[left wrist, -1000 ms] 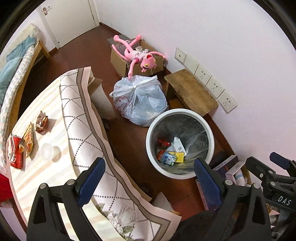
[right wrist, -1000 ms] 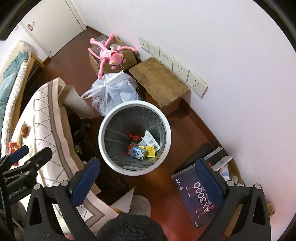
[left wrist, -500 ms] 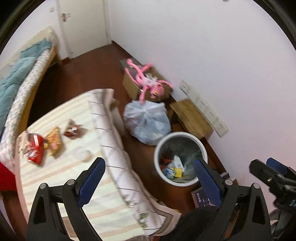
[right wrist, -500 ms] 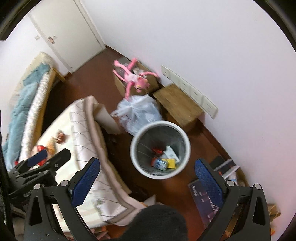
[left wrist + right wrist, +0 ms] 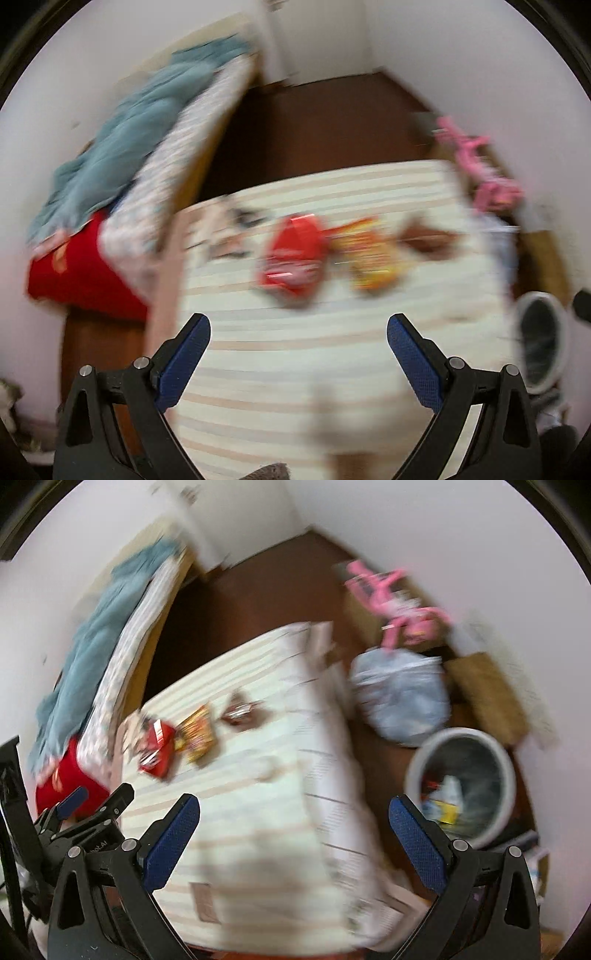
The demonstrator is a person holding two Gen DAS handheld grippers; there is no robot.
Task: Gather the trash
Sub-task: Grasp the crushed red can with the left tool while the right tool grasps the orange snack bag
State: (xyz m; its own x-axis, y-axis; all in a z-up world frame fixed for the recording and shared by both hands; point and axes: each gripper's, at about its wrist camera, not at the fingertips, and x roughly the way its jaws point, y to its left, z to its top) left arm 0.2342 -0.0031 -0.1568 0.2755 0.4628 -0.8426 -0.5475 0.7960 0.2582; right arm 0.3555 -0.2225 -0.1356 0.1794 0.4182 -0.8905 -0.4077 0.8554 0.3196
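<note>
Wrappers filled my view: I had swung both released claws, left (image 5: 298, 338) and right (image 5: 294, 820), from the white round bin (image 5: 460, 786) toward the striped worktop (image 5: 332, 369), where the crumpled red packet (image 5: 293, 264) lay ahead.

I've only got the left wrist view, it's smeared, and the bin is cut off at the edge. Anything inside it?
Observer: Yes. The right wrist view shows trash in the bin, including a yellow packet.
Operator: What's on the floor near it?
Observer: A pale plastic bag lies just beyond the bin.
Operator: Is the right claw carrying anything?
Observer: No. The right claw is open and empty.
</note>
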